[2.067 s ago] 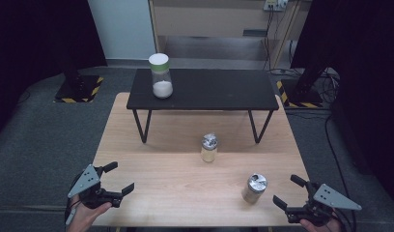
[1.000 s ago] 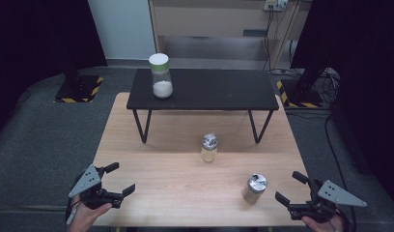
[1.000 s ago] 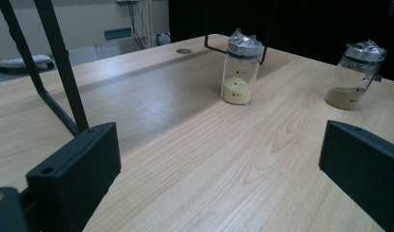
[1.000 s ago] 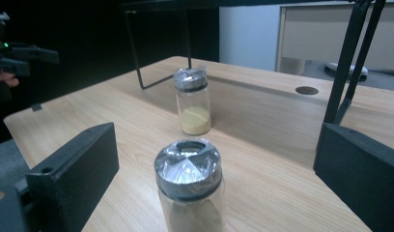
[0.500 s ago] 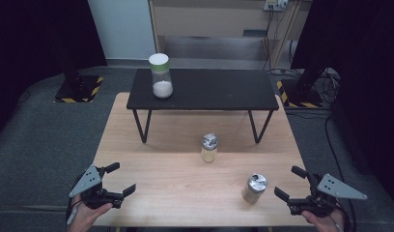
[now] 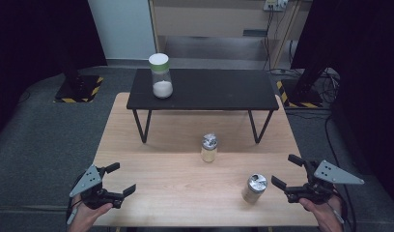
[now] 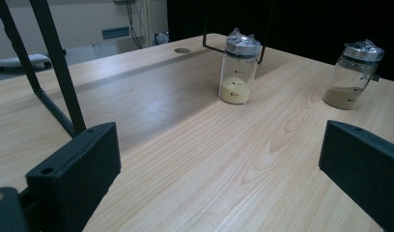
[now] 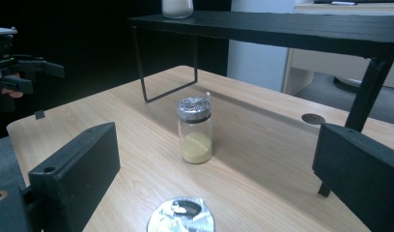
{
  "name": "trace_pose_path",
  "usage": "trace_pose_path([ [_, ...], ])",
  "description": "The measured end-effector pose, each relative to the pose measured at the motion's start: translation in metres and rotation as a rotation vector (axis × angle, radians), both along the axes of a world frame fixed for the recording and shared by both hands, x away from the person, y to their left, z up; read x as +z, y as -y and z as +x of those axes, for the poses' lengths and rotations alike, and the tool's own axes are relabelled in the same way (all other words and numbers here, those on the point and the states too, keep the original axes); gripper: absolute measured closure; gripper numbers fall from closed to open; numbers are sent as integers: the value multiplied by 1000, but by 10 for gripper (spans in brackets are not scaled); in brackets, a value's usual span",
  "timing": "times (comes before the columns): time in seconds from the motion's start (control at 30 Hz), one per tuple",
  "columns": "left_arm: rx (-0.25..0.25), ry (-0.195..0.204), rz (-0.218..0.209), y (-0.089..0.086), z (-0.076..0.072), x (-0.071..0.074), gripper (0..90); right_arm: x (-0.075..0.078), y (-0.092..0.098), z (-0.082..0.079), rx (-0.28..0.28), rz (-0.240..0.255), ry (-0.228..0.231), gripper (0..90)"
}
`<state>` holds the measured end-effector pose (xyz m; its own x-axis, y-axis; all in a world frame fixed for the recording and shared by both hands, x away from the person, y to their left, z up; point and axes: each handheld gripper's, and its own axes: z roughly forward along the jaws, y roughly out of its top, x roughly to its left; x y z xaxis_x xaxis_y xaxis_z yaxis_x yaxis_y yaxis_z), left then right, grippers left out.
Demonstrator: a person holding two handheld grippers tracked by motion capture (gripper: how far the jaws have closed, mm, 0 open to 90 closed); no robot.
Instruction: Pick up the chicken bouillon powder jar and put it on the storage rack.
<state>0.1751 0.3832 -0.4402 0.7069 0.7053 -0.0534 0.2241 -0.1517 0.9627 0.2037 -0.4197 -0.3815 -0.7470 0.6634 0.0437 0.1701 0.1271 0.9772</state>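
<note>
Right tool point(image 6: 292, 177) sits at the surface's near right corner, jaws wide apart, with the nearest jar point(image 6: 254, 188) just beside it. That jar looks tall and narrow, so I reckon a sideways nudge could tip it. Left tool point(image 6: 119, 180) is spread too, at the near left corner. The second jar point(image 6: 209, 147) stands mid-surface.

R claw point(image 6: 285, 177) gaping just beside foil-capped jar point(image 6: 254, 188); L claw point(image 6: 119, 180) gaping, well apart.

Clear glass jar point(image 6: 254, 188), crinkled foil lid; matt wooden table point(image 6: 175, 188).
</note>
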Motion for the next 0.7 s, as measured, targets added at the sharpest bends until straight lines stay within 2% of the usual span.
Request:
trace_pose_path([
  [0.43, -4, -2, -3, 0, 0, 0, 2, 17, -18, 30, 36, -32, 14, 41],
  [0.7, -5, -3, -1, 0, 1, 0, 2, 26, -26, 46, 55, -28, 25, 43],
])
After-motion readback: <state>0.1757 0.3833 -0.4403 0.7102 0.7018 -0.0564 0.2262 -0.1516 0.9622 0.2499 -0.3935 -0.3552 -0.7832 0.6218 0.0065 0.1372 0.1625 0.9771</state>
